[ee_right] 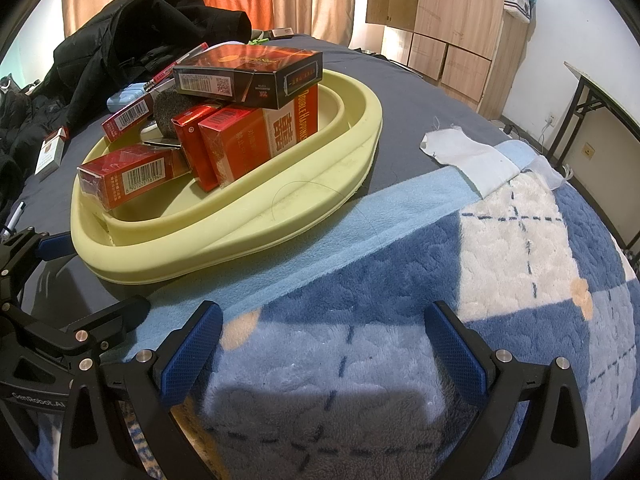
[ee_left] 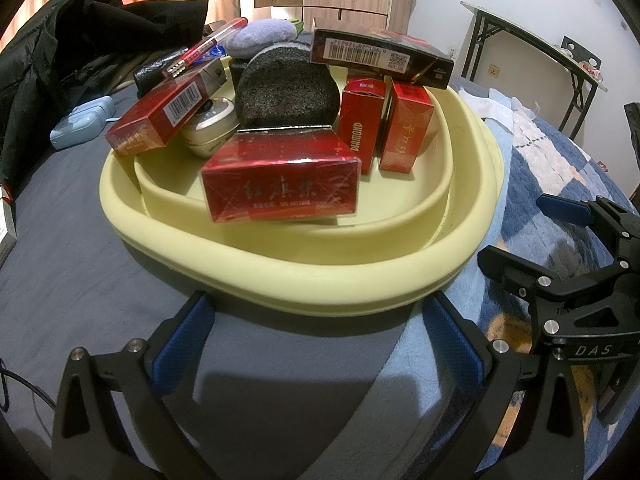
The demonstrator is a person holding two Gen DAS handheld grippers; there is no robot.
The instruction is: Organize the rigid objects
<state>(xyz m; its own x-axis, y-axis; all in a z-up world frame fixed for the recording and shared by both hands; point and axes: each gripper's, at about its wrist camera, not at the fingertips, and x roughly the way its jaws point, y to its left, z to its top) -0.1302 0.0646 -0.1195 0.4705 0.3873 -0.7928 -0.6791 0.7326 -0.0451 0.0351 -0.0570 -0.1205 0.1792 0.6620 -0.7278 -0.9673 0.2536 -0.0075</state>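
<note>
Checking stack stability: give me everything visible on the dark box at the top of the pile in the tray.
The dark box is a black-brown cigarette-style carton with an orange-red glossy top face, looks film-wrapped. White barcode and QR labels sit on its long side. It lies flat, highest in the pile, resting across the upright red boxes, overhanging them. Neither gripper touches it. All sits in the pale yellow tray on the bed.

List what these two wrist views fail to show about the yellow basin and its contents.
- Cream jar, left wrist view: partly covered by a tilted red cigarette box; barely seen in the right view.
- Dark round sponge: lower part hidden behind the front red box.
- Pale yellow plastic basin floor: mostly covered by boxes.
- White pack: cut by the left edge.
</note>
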